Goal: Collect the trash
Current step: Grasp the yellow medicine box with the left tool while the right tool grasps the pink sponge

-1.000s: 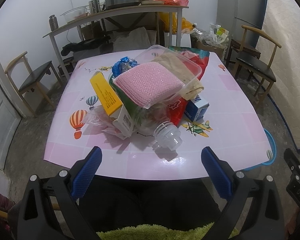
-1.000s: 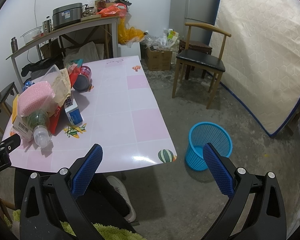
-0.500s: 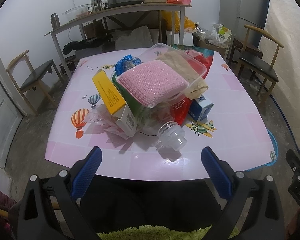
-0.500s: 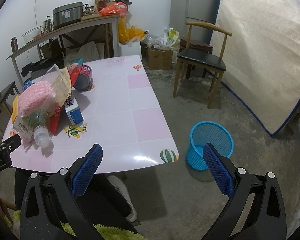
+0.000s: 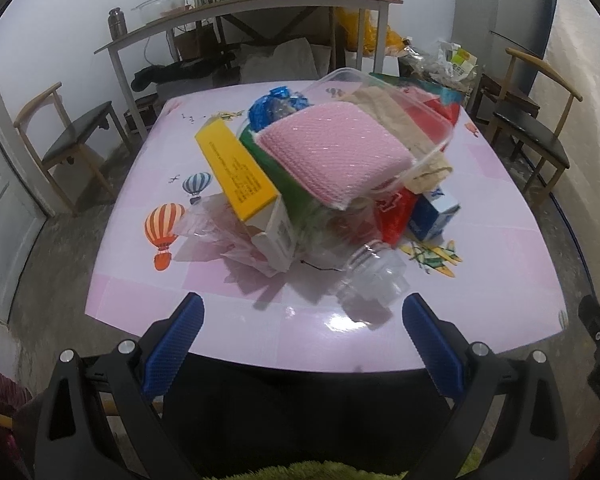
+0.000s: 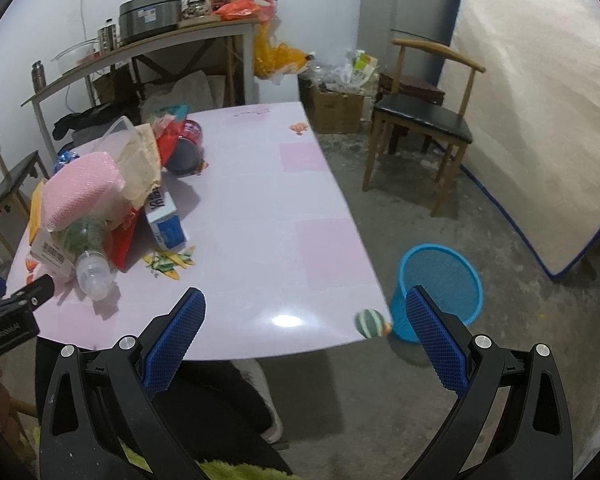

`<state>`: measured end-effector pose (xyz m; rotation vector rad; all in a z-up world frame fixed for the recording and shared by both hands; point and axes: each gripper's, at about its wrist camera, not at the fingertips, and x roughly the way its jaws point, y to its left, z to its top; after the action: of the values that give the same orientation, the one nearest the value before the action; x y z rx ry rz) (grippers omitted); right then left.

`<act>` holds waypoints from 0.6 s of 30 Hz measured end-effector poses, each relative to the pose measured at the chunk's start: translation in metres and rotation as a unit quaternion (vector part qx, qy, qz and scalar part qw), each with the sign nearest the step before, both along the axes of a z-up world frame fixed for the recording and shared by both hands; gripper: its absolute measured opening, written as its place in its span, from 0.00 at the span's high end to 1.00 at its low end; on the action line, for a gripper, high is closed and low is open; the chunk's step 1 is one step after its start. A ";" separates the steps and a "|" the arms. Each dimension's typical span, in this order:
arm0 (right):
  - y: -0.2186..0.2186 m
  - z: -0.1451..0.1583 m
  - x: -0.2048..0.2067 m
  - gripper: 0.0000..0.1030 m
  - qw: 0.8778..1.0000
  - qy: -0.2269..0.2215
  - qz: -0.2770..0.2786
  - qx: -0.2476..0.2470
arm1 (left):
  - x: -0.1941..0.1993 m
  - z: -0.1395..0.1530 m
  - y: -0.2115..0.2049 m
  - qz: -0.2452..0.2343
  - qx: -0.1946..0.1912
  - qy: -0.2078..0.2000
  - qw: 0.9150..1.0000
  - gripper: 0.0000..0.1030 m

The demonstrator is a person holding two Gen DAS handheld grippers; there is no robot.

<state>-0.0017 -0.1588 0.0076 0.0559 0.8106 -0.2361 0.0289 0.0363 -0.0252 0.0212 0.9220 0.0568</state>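
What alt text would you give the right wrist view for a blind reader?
An open right gripper hovers at the near edge of a pink table. Trash is piled at its left; a blue bin stands on the floor to its right.

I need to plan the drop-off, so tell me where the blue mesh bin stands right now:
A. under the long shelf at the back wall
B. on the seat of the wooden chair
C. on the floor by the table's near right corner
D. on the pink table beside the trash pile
C: the right wrist view shows the blue mesh bin on the concrete floor, just beyond the corner of the pink table.
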 end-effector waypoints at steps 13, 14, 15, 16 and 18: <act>0.032 0.013 0.043 0.07 0.995 -0.037 0.094 0.026 | 0.011 -0.009 0.067 0.018 -0.013 -0.035 0.999 0.05; 0.036 0.015 0.046 0.07 0.993 -0.049 0.107 0.033 | 0.012 -0.009 0.071 0.015 -0.020 -0.039 0.999 0.05; 0.037 0.017 0.047 0.07 0.991 -0.055 0.113 0.036 | 0.011 -0.008 0.077 0.008 -0.030 -0.045 0.998 0.05; 0.042 0.019 0.051 0.07 0.989 -0.067 0.126 0.046 | 0.010 -0.007 0.084 -0.006 -0.048 -0.056 0.997 0.05; 0.048 0.022 0.057 0.07 0.986 -0.075 0.139 0.055 | 0.008 -0.002 0.094 -0.030 -0.086 -0.080 0.993 0.05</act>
<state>0.0554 -0.1112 0.0291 0.0621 0.6721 0.0766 0.0374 0.1298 -0.0274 -0.1147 0.7635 -0.0754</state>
